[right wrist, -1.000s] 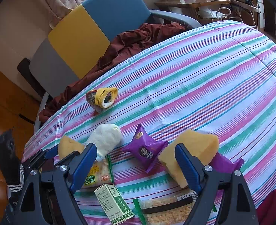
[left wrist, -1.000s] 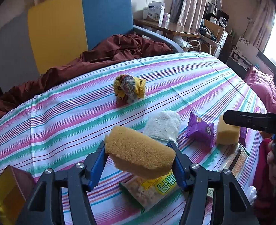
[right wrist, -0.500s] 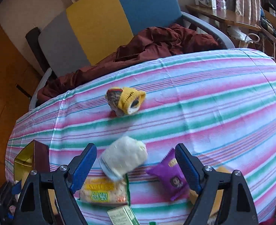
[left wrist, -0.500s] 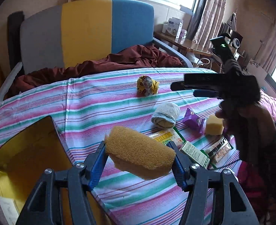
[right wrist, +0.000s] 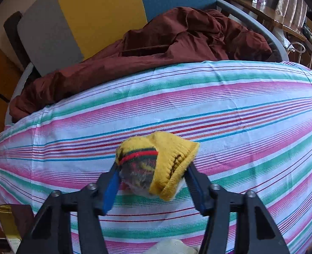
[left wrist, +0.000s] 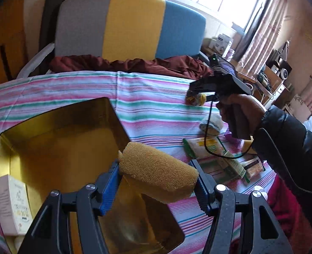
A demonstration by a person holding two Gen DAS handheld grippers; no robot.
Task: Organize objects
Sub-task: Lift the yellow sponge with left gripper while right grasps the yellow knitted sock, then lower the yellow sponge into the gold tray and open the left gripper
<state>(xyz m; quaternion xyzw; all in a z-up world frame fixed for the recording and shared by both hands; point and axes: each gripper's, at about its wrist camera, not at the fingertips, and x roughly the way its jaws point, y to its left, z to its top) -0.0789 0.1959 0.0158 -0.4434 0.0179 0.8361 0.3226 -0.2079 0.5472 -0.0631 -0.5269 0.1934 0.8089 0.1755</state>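
Note:
My left gripper is shut on a tan sponge and holds it over the near right edge of an open gold tin box. A cream carton lies in the box's left corner. My right gripper has its fingers around a rolled yellow sock lying on the striped cloth, touching both sides. In the left wrist view the right gripper shows over the same sock.
A white sock roll, snack packets, a green carton and a second sponge lie right of the box. A maroon garment is heaped on the chair behind the table.
My left gripper has carried the sponge left to above the gold box. My right gripper has moved forward from the snack packets to the yellow sock and closed around it.

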